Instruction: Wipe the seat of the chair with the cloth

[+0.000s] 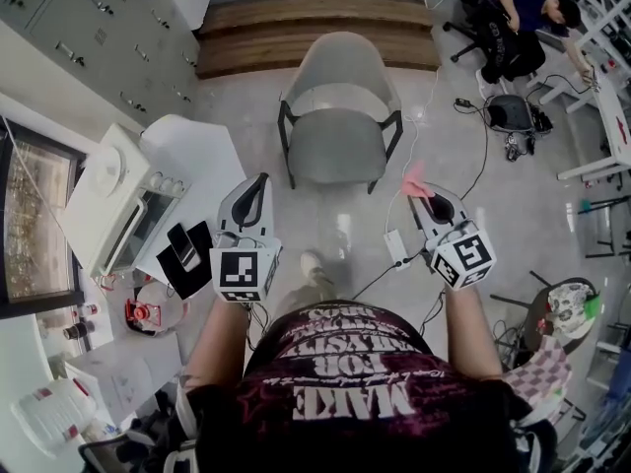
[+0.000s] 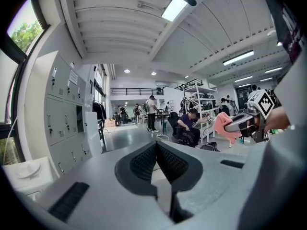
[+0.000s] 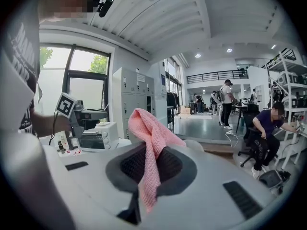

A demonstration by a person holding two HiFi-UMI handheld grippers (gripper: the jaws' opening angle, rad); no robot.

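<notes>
A grey chair (image 1: 337, 116) with a curved back and dark legs stands on the floor ahead of me, its seat (image 1: 335, 149) bare. My right gripper (image 1: 426, 194) is shut on a pink cloth (image 1: 415, 180), held in the air to the right of the chair's front corner. In the right gripper view the pink cloth (image 3: 149, 147) hangs pinched between the dark pads. My left gripper (image 1: 255, 191) hovers left of the chair's front, jaws shut with nothing between them. The left gripper view shows the pink cloth (image 2: 223, 126) at the right.
A white table (image 1: 187, 161) with a toaster oven (image 1: 116, 201), a phone (image 1: 183, 247) and small items stands at my left. Cables (image 1: 461, 126) and a power adapter (image 1: 396, 247) lie on the floor at the right. A person sits at a desk (image 1: 521, 23) far right. Grey lockers (image 1: 89, 37) line the left.
</notes>
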